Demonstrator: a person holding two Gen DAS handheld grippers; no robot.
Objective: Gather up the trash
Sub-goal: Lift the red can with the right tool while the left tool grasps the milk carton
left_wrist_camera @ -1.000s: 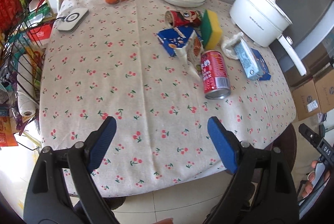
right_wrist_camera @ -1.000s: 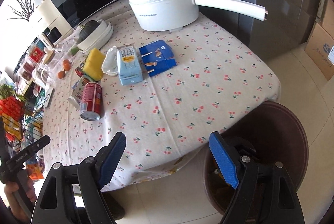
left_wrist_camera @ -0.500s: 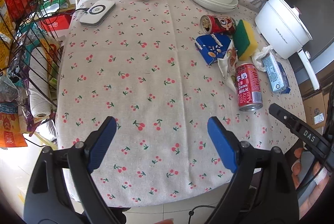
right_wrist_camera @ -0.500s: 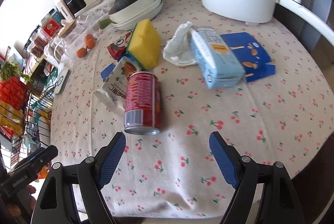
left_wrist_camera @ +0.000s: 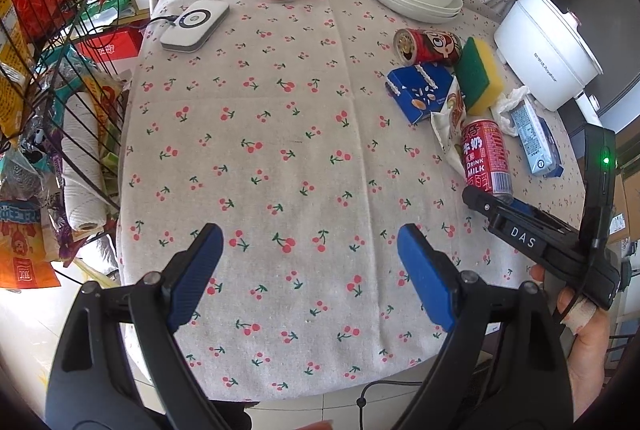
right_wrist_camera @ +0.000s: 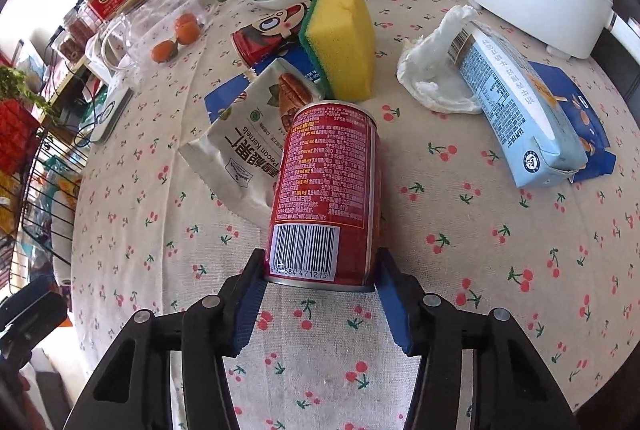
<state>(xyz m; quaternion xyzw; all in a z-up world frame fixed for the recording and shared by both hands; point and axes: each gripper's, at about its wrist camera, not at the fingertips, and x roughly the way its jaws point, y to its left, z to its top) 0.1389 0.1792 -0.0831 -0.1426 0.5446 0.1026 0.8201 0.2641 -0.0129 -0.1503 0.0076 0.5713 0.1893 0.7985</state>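
The right gripper [right_wrist_camera: 320, 272] has advanced from short of the red milk can [right_wrist_camera: 326, 197] to its near end; the blue pads now bracket that barcode end, jaws narrowed from their earlier wide spread. Whether the pads press the can cannot be told. The can lies on its side on the cherry-print tablecloth [right_wrist_camera: 460, 270], its far end overlapping the pecan snack bag [right_wrist_camera: 248, 149]. Beyond the can sit a yellow-green sponge [right_wrist_camera: 344, 37] and a second red can [right_wrist_camera: 264, 37]; right of the can lie crumpled tissue [right_wrist_camera: 436, 69] and a pale blue carton [right_wrist_camera: 516, 101]. The left gripper [left_wrist_camera: 308, 270] remains wide open, empty, above bare cloth left of the can.
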